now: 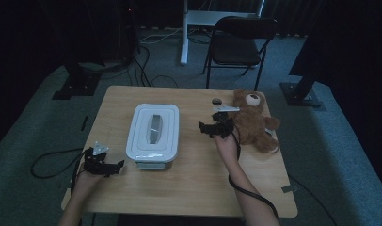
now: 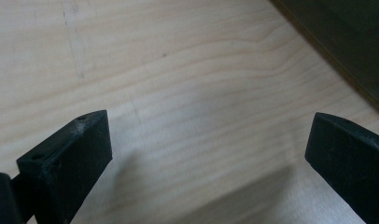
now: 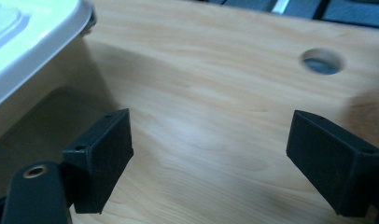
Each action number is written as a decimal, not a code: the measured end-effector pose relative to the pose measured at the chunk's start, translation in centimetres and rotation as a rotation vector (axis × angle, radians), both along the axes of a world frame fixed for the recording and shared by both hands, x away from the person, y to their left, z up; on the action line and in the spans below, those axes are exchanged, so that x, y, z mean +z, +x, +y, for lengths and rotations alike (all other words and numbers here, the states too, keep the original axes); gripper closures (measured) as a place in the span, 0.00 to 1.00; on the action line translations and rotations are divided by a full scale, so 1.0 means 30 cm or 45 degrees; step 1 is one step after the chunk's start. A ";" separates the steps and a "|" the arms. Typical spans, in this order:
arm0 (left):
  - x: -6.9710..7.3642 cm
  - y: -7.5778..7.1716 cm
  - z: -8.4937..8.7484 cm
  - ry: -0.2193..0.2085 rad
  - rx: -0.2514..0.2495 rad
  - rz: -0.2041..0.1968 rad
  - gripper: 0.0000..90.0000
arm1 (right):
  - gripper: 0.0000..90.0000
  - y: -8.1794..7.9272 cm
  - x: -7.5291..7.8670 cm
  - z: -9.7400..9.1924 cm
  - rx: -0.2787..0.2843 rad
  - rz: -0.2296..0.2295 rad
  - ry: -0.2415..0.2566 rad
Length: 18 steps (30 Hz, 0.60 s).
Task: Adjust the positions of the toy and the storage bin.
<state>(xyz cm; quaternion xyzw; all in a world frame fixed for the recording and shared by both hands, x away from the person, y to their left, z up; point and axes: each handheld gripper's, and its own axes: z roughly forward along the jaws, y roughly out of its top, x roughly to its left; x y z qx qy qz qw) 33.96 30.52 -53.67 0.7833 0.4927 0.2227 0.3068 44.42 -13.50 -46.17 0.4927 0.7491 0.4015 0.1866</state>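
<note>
I hold my right gripper (image 1: 209, 127) jaws wide apart and empty, between the white lidded box (image 1: 153, 132) mid-table and the teddy bear (image 1: 252, 120) just beside my hand. My left gripper (image 1: 115, 165), also spread and empty, rests near the table (image 1: 189, 188) edge. Turning carelessly, I could knock the bear off the right edge. One box, one bear, one round hole (image 3: 322, 61).
</note>
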 end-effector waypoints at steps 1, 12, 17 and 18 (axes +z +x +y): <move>0.002 0.008 0.000 0.001 0.000 -0.004 0.01 | 0.15 0.003 -0.013 0.017 0.004 0.005 -0.010; 0.009 0.077 -0.020 -0.045 -0.014 -0.004 0.01 | 0.15 0.041 -0.135 0.132 0.045 0.079 -0.006; 0.026 0.106 -0.053 -0.027 -0.020 -0.011 0.01 | 0.15 0.058 -0.155 0.177 0.034 0.073 0.001; 0.027 0.112 -0.054 -0.038 -0.020 -0.010 0.01 | 0.15 0.061 -0.157 0.182 0.040 0.070 0.011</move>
